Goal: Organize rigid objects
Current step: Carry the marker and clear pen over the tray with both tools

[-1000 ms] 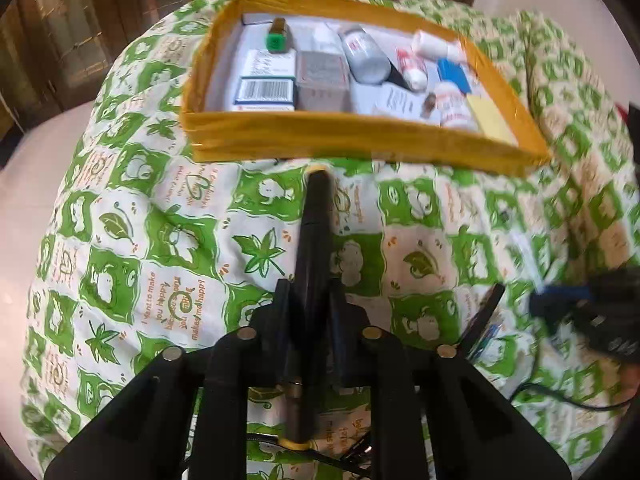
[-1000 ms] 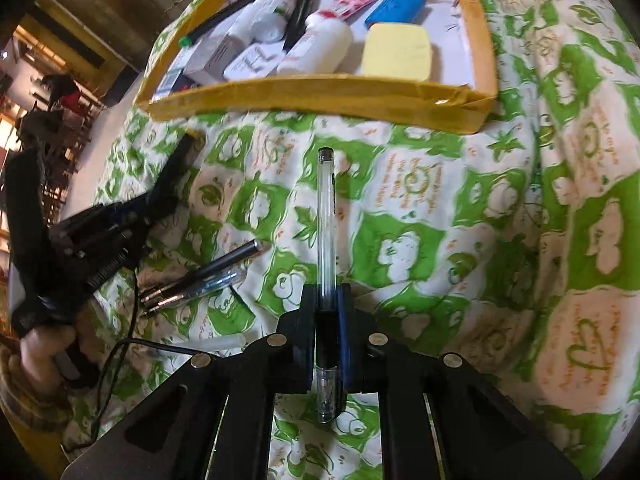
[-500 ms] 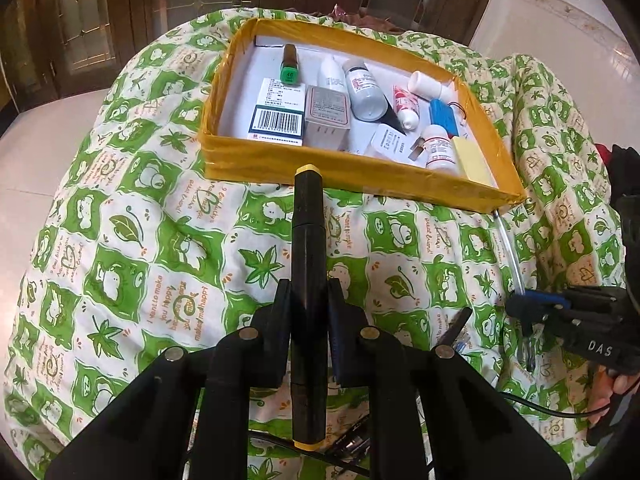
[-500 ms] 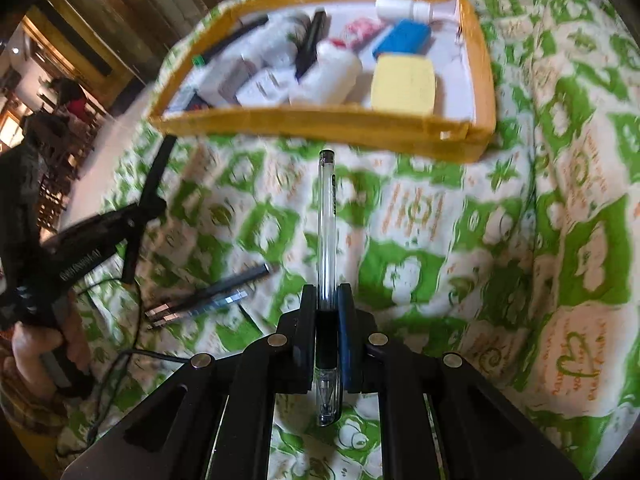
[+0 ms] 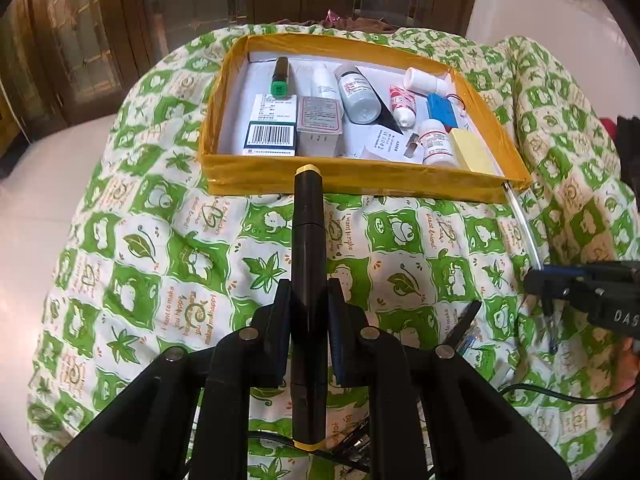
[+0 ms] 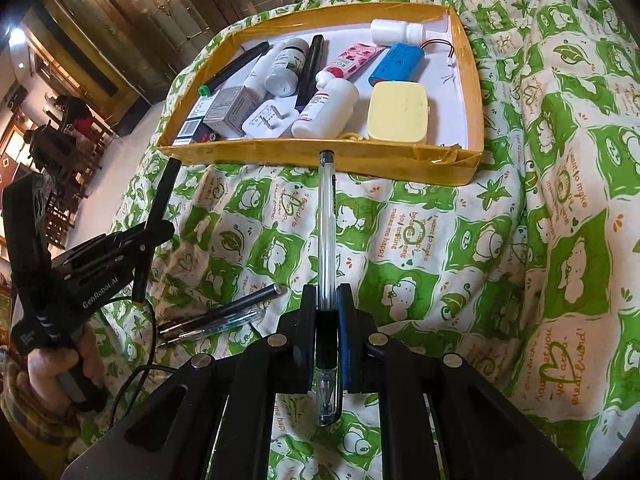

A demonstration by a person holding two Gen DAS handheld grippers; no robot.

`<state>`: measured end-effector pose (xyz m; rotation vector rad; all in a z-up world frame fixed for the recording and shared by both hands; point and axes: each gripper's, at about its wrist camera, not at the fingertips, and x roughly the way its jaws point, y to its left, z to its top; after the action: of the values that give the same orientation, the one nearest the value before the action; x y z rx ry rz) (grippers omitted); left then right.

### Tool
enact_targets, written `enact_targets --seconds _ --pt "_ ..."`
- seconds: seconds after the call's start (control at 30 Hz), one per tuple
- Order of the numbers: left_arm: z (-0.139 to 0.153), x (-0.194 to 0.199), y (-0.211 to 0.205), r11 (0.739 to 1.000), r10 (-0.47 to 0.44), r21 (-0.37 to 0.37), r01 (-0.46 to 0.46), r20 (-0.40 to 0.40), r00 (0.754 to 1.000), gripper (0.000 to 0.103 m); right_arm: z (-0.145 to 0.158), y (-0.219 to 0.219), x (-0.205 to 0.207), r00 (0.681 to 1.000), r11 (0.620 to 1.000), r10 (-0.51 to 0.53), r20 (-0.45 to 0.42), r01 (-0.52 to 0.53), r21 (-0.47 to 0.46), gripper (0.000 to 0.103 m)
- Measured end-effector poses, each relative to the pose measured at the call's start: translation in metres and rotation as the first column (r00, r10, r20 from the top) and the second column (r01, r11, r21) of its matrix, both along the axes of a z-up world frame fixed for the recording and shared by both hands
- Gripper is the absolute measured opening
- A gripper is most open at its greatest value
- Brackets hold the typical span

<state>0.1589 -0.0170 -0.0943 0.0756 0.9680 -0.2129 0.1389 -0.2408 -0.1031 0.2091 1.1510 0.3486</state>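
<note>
A green-and-white quilt (image 5: 160,248) is spreading across the whole scene, and sitting on it at the far side is the yellow tray (image 5: 360,178), its near wall facing both cameras. Inside the tray, boxes, white bottles, a blue battery pack (image 6: 396,62) and a pale yellow case (image 6: 398,112) are lying packed together. The left gripper (image 5: 308,308) is hovering over the quilt short of the tray, its jaws clamping tight on a black marker (image 5: 307,240) whose yellow-capped end is pointing at the tray's near wall. The right gripper (image 6: 326,308) is doing the same beside it, jaws pinching a clear ballpoint pen (image 6: 327,220) that is standing out forward, its tip lining up with the tray's front edge. In the right wrist view, a hand (image 6: 60,368) is gripping the left tool's handle, and two more pens (image 6: 216,316) are lying side by side on the quilt between the two grippers.
</note>
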Motion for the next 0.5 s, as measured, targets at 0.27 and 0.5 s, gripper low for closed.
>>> enact_targets --seconds 0.27,0.5 --pt "0.007 -0.0034 -0.0043 1.0 -0.009 0.03 0.008 0.039 0.999 0.014 0.0058 -0.0023 -0.0014 1.0 1.0 -0.014 0.018 0.013 0.018 0.009" --pt "0.0099 -0.0017 -0.005 1.0 -0.012 0.021 0.011 0.038 0.999 0.014 0.0097 -0.0039 -0.0002 0.999 0.999 -0.023 0.028 0.022 0.032 0.009"
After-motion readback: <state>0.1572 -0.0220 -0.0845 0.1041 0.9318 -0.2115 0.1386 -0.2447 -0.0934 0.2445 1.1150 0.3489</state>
